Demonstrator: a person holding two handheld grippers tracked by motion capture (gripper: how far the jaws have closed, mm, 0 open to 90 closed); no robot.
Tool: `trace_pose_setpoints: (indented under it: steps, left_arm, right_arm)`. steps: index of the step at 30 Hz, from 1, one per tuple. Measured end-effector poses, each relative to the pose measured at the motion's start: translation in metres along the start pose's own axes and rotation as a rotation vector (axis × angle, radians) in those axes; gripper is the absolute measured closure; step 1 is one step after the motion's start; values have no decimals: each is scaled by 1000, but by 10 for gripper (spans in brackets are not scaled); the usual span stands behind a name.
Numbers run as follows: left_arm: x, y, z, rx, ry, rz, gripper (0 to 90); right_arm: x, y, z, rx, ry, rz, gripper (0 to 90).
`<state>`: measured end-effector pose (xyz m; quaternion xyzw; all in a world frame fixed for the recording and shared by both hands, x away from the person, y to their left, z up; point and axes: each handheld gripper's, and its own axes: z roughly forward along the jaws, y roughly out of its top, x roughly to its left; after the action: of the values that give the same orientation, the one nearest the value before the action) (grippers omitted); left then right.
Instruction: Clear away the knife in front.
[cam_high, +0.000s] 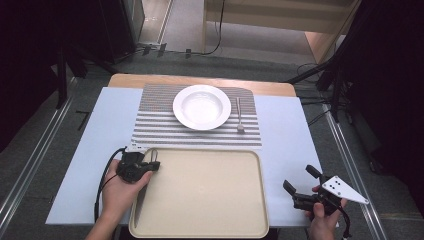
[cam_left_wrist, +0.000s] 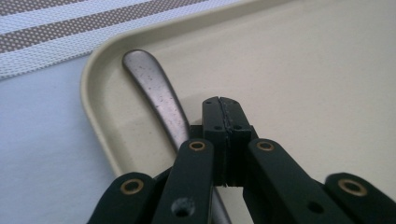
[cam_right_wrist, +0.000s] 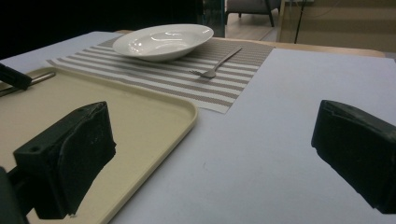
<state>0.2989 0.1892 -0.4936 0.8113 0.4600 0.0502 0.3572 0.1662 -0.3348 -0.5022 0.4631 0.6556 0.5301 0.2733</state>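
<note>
The left claw (cam_high: 150, 165) sits at the tray's (cam_high: 200, 227) far-left corner, about ten o'clock on the tray in the high view, its jaws pressed fully together. In the left gripper view a metal utensil handle (cam_left_wrist: 156, 95) runs out from beside and beneath the closed tips toward the tray's rounded corner; whether the pads actually pinch it or only rest beside it I cannot tell, since the jaws meet to the right of the handle. The utensil's working end is hidden under the claw, so its kind stays uncertain.

The right claw (cam_high: 302, 182) waits at about four o'clock, off the tray on the bare worktop (cam_high: 285, 140), jaws wide apart and holding nothing.

Beyond the tray at twelve o'clock lies a striped placemat (cam_high: 150, 127) with a white plate (cam_high: 202, 106) and, at the plate's three o'clock, a fork (cam_high: 239, 116).

The likely job is carrying the utensil to the placemat. To do it well, confirm the grip first: if the handle lies outside the jaws, reopen, straddle it squarely across its width, and close low. Lift clear of the tray's rim before moving to the plate's free side at nine o'clock, keeping the handle level.
</note>
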Motion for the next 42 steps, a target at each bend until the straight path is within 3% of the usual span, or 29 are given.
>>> trace_pose_setpoints:
  steps: [4,6,8,9,10,11,13,15,19,22,25,26,27,37,42]
  left_arm:
    - [0,-2,-10,-87,-67,40,826]
    - [1,-3,-15,-123,-106,29,793]
    - [4,-4,-19,-173,-116,51,738]
    - [7,-4,-19,-209,-148,77,684]
    - [7,-4,-19,-209,-148,77,599]
    - [10,-5,-23,-260,-178,112,536]
    - [10,-7,-28,-283,-153,130,533]
    - [13,-9,-32,-290,-132,119,461]
    - [21,-14,-42,-363,-164,90,320]
    - [26,-19,-50,-410,-204,118,132]
    - [29,-22,-57,-442,-199,146,80]
    - [31,-23,-59,-449,-223,156,4]
    - [33,-25,-62,-454,-247,155,0]
    - [52,-41,-78,-504,-148,148,0]
    - [58,-47,-86,-515,-115,166,0]
  right_arm:
    - [2,1,-1,-10,0,3,0]
    - [2,2,-1,-15,4,7,0]
    - [2,2,-1,-21,5,7,0]
    - [2,2,-1,-22,6,10,0]
    - [2,2,-1,-22,6,10,0]
    - [3,3,0,-22,7,9,0]
    - [3,3,1,-23,10,8,0]
    - [4,4,1,-25,13,7,0]
    - [5,5,2,-22,19,12,0]
    - [5,6,2,-27,11,14,0]
    - [6,7,2,-23,19,17,0]
    - [6,7,3,-22,19,17,0]
    - [6,7,3,-19,20,16,0]
    - [7,9,3,-8,43,33,0]
    - [9,10,5,4,46,27,0]
